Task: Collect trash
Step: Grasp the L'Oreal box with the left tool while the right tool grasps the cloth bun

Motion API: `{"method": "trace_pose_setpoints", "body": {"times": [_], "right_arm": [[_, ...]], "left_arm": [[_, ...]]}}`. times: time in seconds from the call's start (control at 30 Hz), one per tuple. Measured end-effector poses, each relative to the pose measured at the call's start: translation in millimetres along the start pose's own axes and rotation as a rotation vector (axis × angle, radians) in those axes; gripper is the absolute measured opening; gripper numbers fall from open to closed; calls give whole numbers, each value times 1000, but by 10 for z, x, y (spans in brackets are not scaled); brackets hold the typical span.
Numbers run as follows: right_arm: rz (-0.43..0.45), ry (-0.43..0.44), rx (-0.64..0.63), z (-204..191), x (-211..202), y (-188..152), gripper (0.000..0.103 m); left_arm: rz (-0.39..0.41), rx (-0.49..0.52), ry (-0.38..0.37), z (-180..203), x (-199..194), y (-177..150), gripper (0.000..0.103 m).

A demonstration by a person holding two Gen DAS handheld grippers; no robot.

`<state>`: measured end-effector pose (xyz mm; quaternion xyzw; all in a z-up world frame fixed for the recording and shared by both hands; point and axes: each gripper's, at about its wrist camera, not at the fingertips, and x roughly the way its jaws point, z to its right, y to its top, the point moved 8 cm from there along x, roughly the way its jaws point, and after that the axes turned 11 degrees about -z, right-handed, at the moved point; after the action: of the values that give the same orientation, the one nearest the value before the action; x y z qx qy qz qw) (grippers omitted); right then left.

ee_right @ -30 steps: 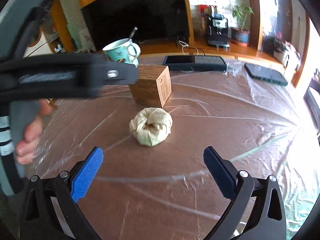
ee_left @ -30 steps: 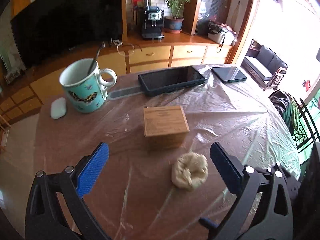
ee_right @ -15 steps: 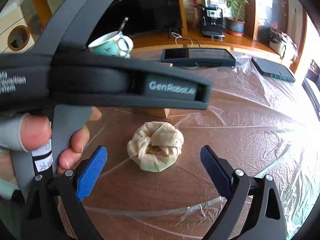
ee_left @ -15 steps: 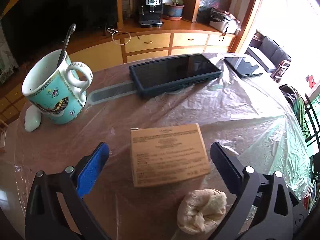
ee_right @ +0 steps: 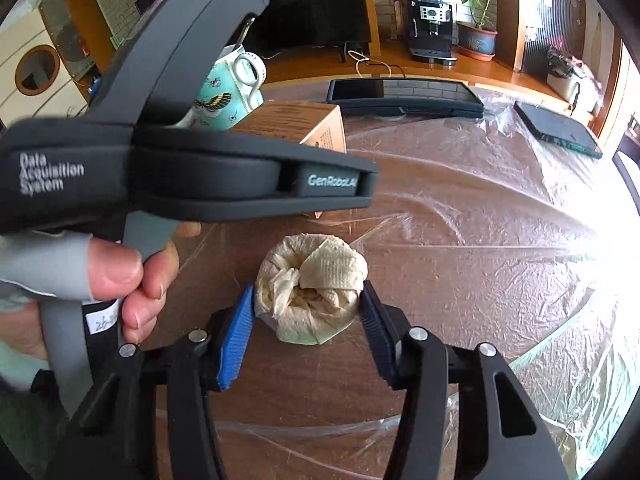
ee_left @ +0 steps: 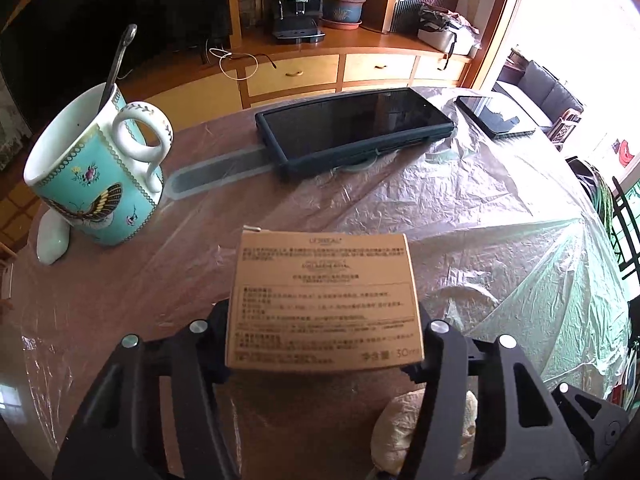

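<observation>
Desk edge: the round desk [ee_left: 500, 216] was covered by a creased plastic sheet [ee_right: 520, 216], and its far rim was seen curving behind the dark tablet [ee_left: 352, 128].
Open room: a wide bare stretch of sheet was left to the right of the cardboard box [ee_left: 324, 300]; a butterfly mug [ee_left: 96, 184] with a spoon [ee_left: 118, 64] stood well apart on the left, and a second dark device [ee_left: 496, 120] lay near the far right rim.
Left gripper [ee_left: 324, 344]: its fingers were being closed, the box was set between them and was pressed at both sides.
Right gripper [ee_right: 308, 320]: its fingers [ee_right: 236, 340] were being closed around the crumpled paper wad [ee_right: 312, 288], which lay on the desk between the blue pads and was touched on both sides.
Wad relative to box: the wad was lying just in front of the box.
Hidden: in the left wrist view the pads were covered by the box, and the wad was cut off by the right finger arm.
Blocked view: much of the right wrist view was filled by the left gripper's body and the person's hand [ee_right: 132, 280], so the box's near face was covered.
Hard to make out: the small print on the box top could not be read.
</observation>
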<state>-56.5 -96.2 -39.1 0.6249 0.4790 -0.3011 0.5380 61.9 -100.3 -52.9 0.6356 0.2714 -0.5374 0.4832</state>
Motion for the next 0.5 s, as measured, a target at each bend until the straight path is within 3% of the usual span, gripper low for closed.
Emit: {"method": "trace_pose_setpoints", "body": {"times": [0.5], "right_arm": [[21, 57, 24, 231, -232, -96, 51]], "left_arm": [[55, -36, -16, -61, -292, -126, 59]]}}
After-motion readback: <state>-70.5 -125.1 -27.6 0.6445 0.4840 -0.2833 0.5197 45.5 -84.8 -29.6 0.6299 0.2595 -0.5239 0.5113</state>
